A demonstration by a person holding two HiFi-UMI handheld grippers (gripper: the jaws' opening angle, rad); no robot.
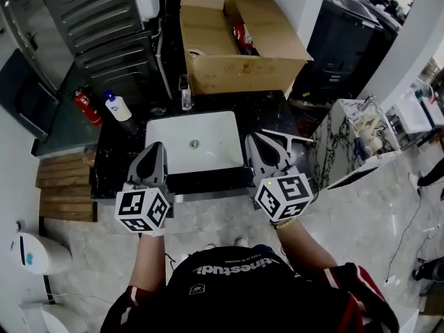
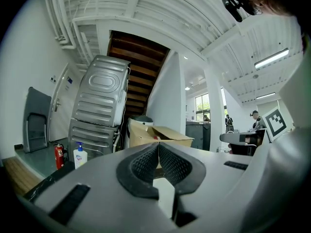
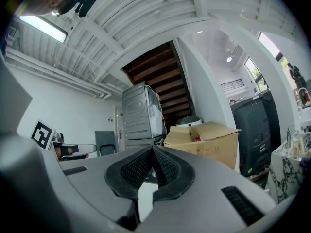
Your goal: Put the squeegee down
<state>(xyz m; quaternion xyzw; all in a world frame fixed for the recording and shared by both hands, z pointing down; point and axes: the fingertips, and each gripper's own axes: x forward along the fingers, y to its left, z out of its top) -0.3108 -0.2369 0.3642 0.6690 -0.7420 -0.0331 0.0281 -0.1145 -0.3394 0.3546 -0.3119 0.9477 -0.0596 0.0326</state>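
The squeegee, a thin T-shaped tool with a pale blade, lies on the black countertop just right of the white sink. My right gripper hovers at the sink's right front corner, right beside the squeegee's handle. In the right gripper view its jaws are shut with nothing between the pads. My left gripper hangs over the sink's left front corner, and its jaws are also shut and empty. Both grippers point level toward the back wall.
An open cardboard box stands behind the sink beside the faucet. A soap bottle and a red fire extinguisher sit at the left. A marble-patterned stand with small items is at the right.
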